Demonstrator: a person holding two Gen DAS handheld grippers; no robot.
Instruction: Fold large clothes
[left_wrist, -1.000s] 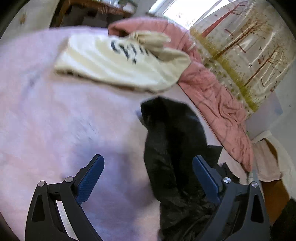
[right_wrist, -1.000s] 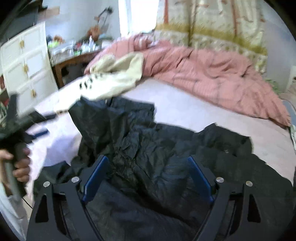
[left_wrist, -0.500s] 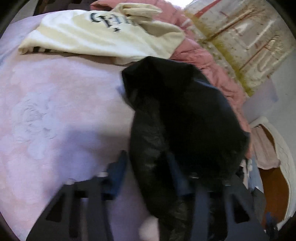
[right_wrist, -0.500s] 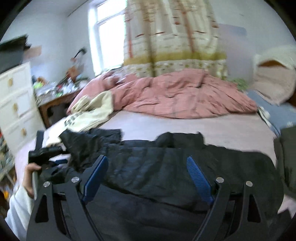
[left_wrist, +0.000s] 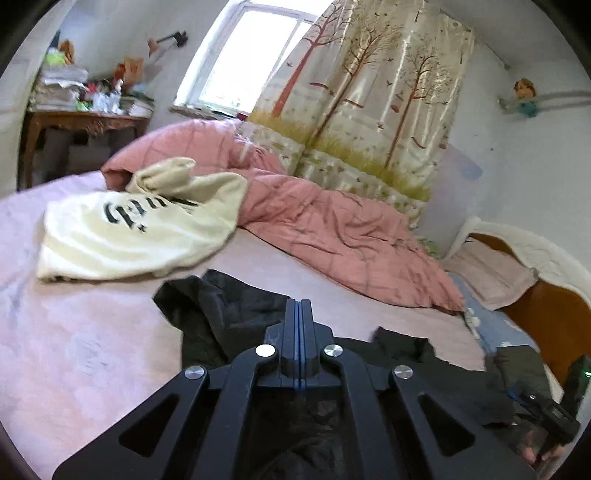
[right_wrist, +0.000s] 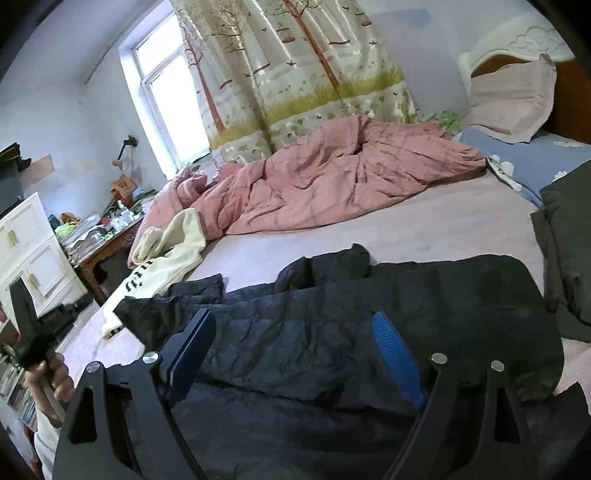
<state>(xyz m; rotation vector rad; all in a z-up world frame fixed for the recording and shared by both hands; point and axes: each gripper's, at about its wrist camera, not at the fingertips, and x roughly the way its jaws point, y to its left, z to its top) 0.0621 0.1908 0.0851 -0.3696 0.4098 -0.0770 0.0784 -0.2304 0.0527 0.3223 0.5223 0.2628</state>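
A crumpled black jacket (right_wrist: 443, 295) lies spread across the pink bed sheet (right_wrist: 424, 225). My right gripper (right_wrist: 291, 317) hovers just over its middle, open, both blue pads clear of the cloth. In the left wrist view my left gripper (left_wrist: 299, 306) is shut, pads pressed flat together with no cloth visible between them. One end of the jacket (left_wrist: 221, 310) lies beyond and below its tips. The right wrist view shows a hand (right_wrist: 55, 376) holding the left gripper (right_wrist: 26, 332) up at the jacket's left end, apart from the cloth.
A cream printed sweatshirt (left_wrist: 140, 229) lies behind the jacket against a rumpled pink quilt (left_wrist: 332, 229). A dark green folded garment (right_wrist: 569, 240) sits at the right near a blue pillow (right_wrist: 528, 166). A cluttered wooden table (left_wrist: 81, 122) and white cabinet (right_wrist: 29, 251) stand left of the bed.
My left gripper went from wide open around the jacket's end to fully shut and lifted, its view rising from the sheet to the room. The right gripper swung across the jacket and rolled, staying open.
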